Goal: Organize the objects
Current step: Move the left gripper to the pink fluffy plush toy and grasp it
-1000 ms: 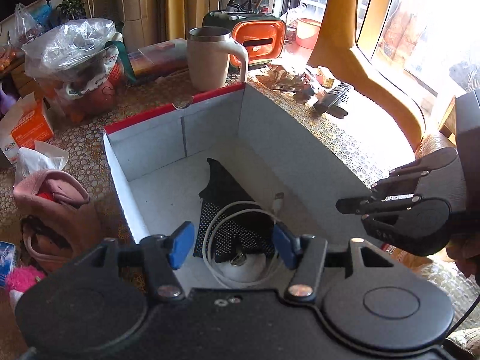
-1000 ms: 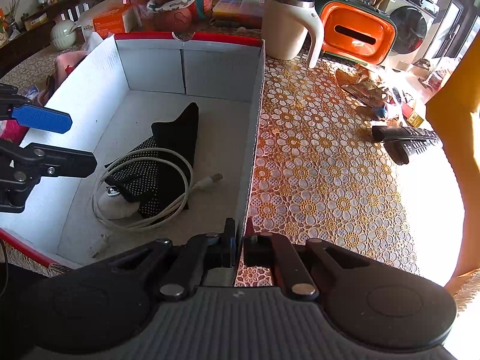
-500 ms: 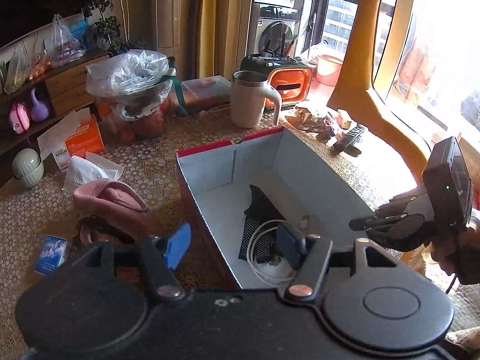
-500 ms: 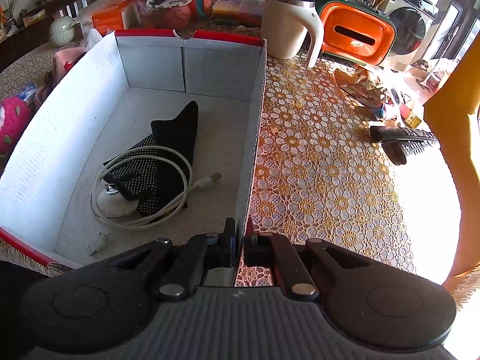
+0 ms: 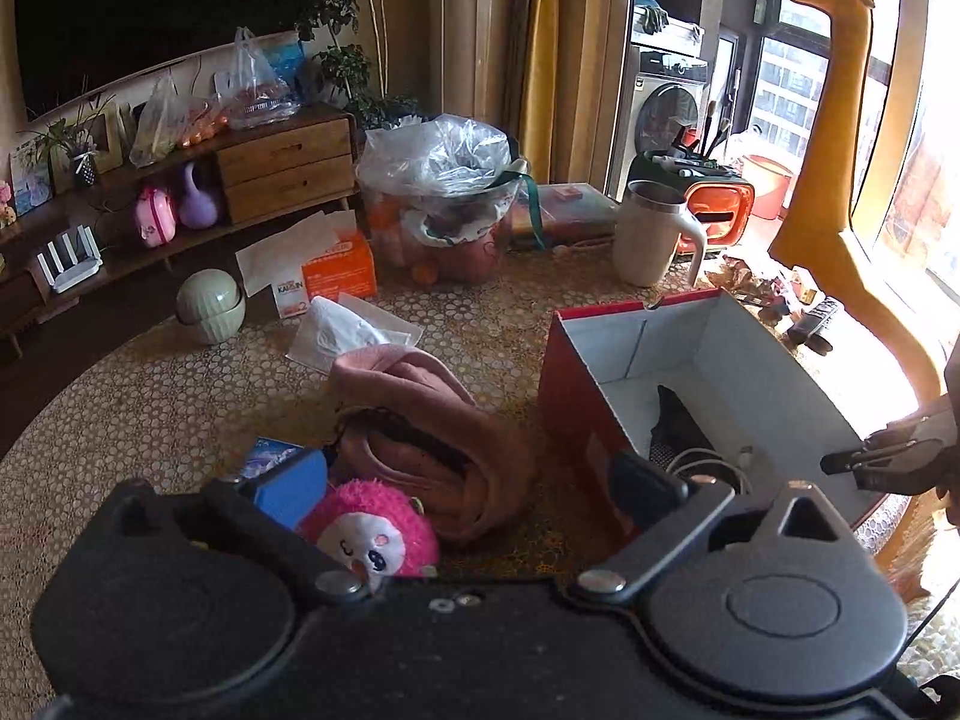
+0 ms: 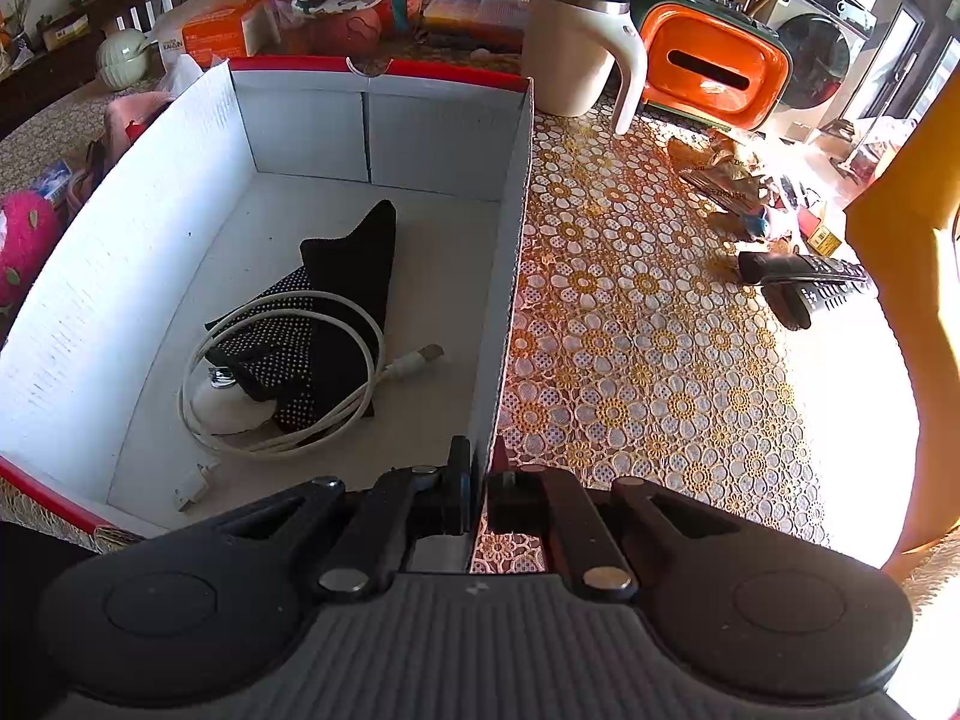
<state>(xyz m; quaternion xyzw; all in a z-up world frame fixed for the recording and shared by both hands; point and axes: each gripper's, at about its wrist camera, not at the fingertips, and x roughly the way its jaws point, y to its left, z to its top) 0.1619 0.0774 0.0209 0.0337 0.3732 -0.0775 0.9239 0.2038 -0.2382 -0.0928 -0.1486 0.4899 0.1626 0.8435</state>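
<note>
Here the right gripper (image 6: 478,483) pinches the box wall (image 6: 510,252).

Red-rimmed white box (image 6: 384,120), pink plush toy (image 5: 372,531), gold-flowered tablecloth (image 6: 648,324)

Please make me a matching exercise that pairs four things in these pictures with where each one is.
Things:
1. white cable
2. pink plush toy
3. cream mug
4. right gripper

Places:
A. on the table just beyond the box's far corner
B. clamped on the box's side wall
C. coiled over the black cloth inside the box
D. on the table outside the box, between the open left gripper's jaws in its camera view

Pairs: 1-C, 2-D, 3-A, 4-B
</note>
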